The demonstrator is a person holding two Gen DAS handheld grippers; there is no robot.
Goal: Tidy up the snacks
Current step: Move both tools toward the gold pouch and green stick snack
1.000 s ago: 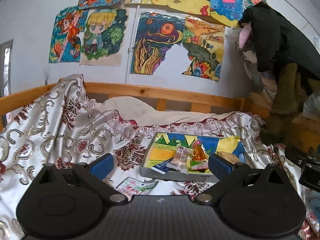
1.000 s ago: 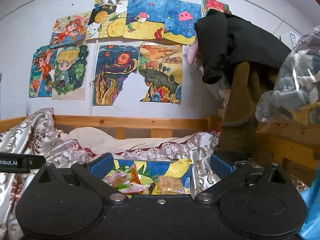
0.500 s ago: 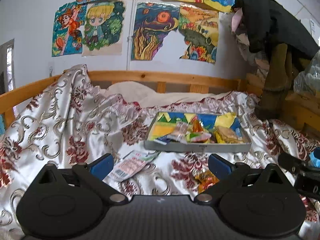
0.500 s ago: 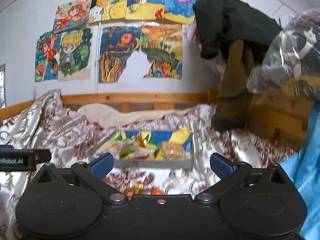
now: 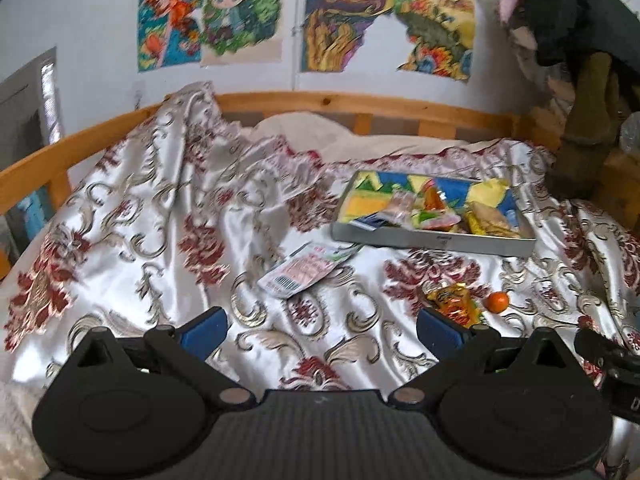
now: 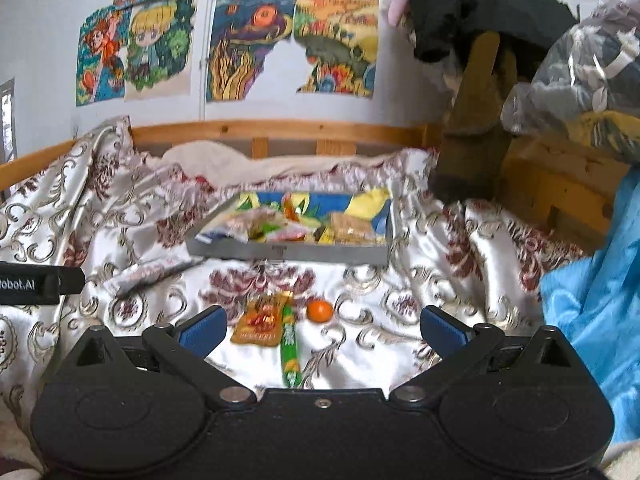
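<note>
A shallow grey box (image 5: 432, 237) (image 6: 288, 251) with a colourful lining sits on the bedspread and holds several wrapped snacks. Loose on the cover in front of it lie a white and pink packet (image 5: 304, 270) (image 6: 148, 272), an orange packet (image 5: 454, 302) (image 6: 262, 320), a green stick pack (image 6: 290, 346) and a small orange fruit (image 5: 497, 302) (image 6: 319, 310). My left gripper (image 5: 322, 330) is open above the cover, nearest the white packet. My right gripper (image 6: 322, 330) is open too, with the orange packet and green stick between its fingers' line of sight. Neither holds anything.
A wooden bed rail (image 5: 340, 104) runs behind the crumpled floral bedspread (image 5: 160, 220). Drawings hang on the wall. Dark clothes (image 6: 476, 20) and a plastic bag (image 6: 580, 72) pile at the right; blue cloth (image 6: 596, 292) lies beside my right gripper. The left gripper's body (image 6: 36, 283) shows at the left.
Both grippers have pulled back and tipped downward, so the box looks farther off and the loose snacks on the cover have come into sight. Both stay open.
</note>
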